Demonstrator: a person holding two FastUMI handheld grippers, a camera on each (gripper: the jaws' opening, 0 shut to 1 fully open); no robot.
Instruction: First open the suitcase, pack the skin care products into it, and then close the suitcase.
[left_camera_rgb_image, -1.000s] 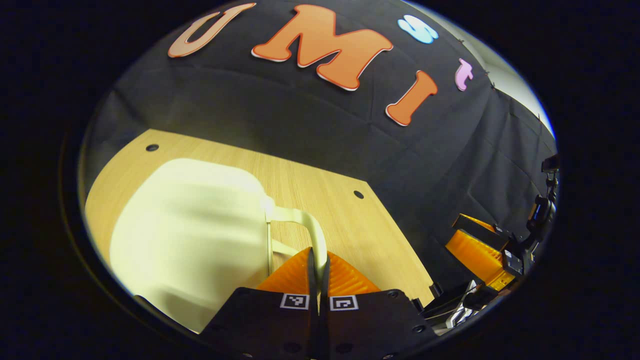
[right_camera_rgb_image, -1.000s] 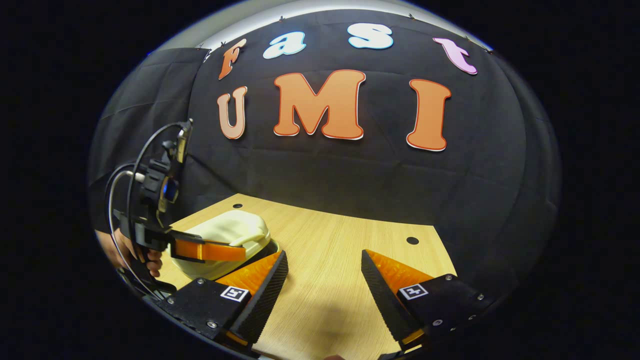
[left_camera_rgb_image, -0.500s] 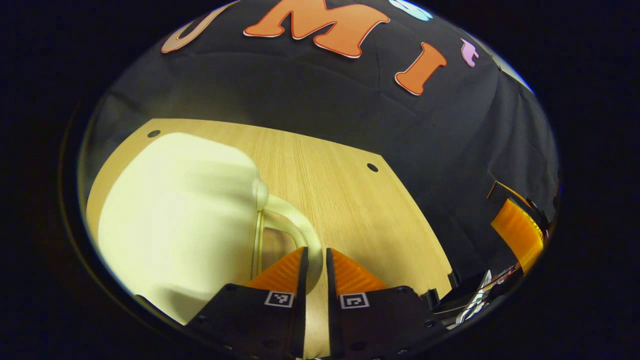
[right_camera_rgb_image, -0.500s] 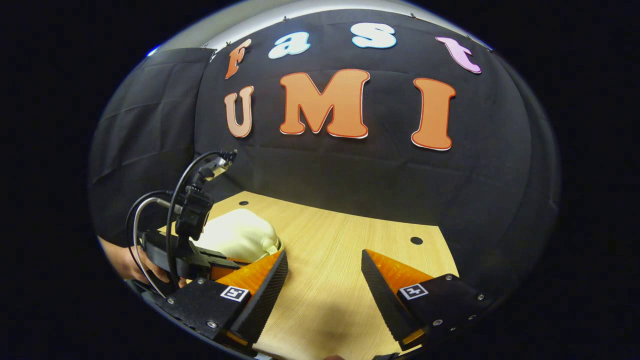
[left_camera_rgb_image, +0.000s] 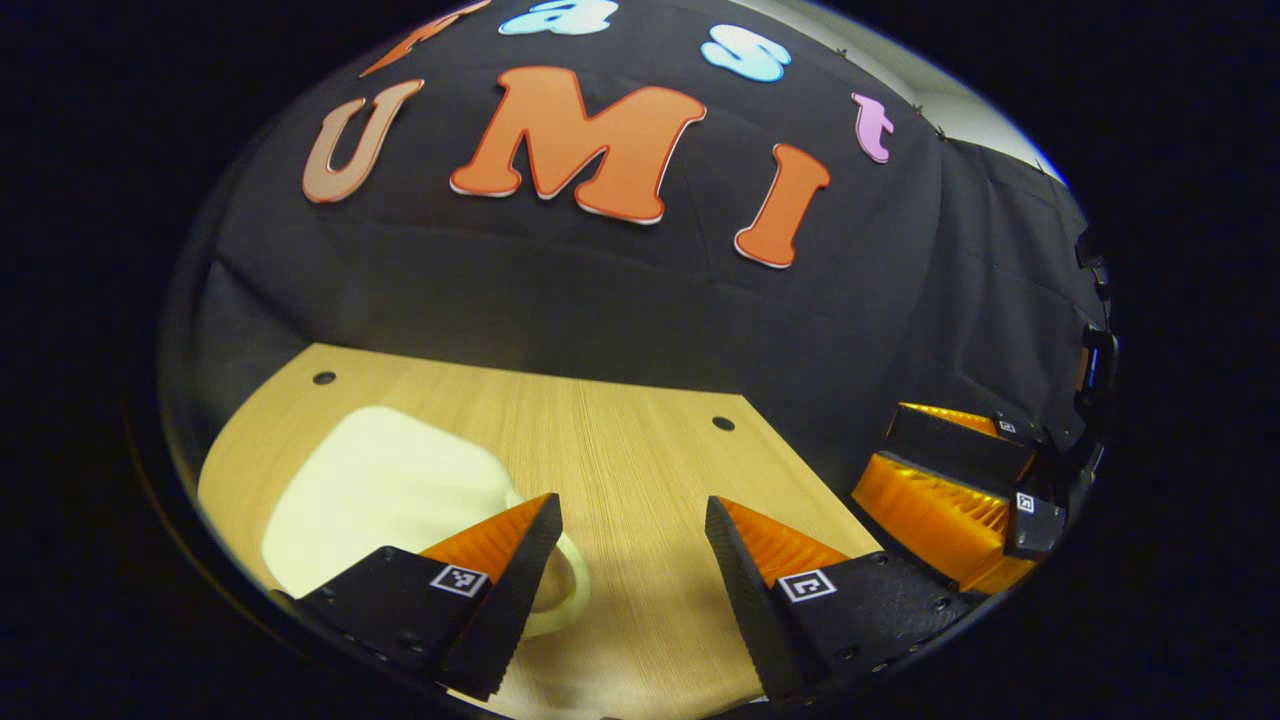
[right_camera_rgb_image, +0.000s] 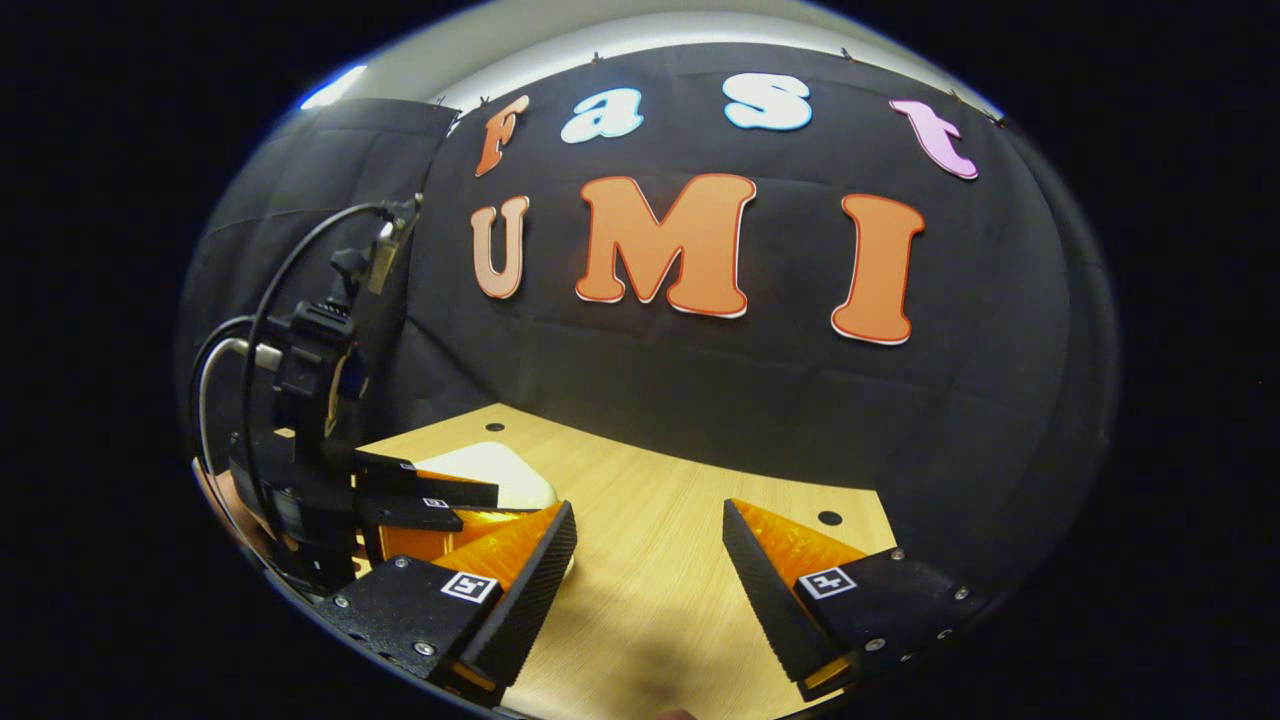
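A: Where is the suitcase (left_camera_rgb_image: 385, 490) sitting?

B: It is lying closed on the wooden table (left_camera_rgb_image: 640, 450), toward the table's left edge in the left gripper view. Its pale cream shell is facing up and its handle (left_camera_rgb_image: 565, 590) is pointing toward the table's middle.

A: What is the left gripper (left_camera_rgb_image: 630, 540) doing?

B: Its fingers are standing wide apart and gripping nothing. One finger (left_camera_rgb_image: 500, 560) is crossing in front of the suitcase handle in that view, but I cannot tell whether it is touching. The other finger is hanging over bare wood.

A: And the right gripper (right_camera_rgb_image: 648, 560)?

B: It is also spread wide and carrying nothing, with bare table showing between its fingers. In the left gripper view it is appearing off the table's right edge (left_camera_rgb_image: 950, 490).

A: Is the right gripper view showing the suitcase too?

B: Yes, it is showing part of the cream shell (right_camera_rgb_image: 495, 475) near the table's far left corner, partly behind the left gripper (right_camera_rgb_image: 420, 505). A bit of a hand (right_camera_rgb_image: 215, 490) is peeking out behind that gripper's body.
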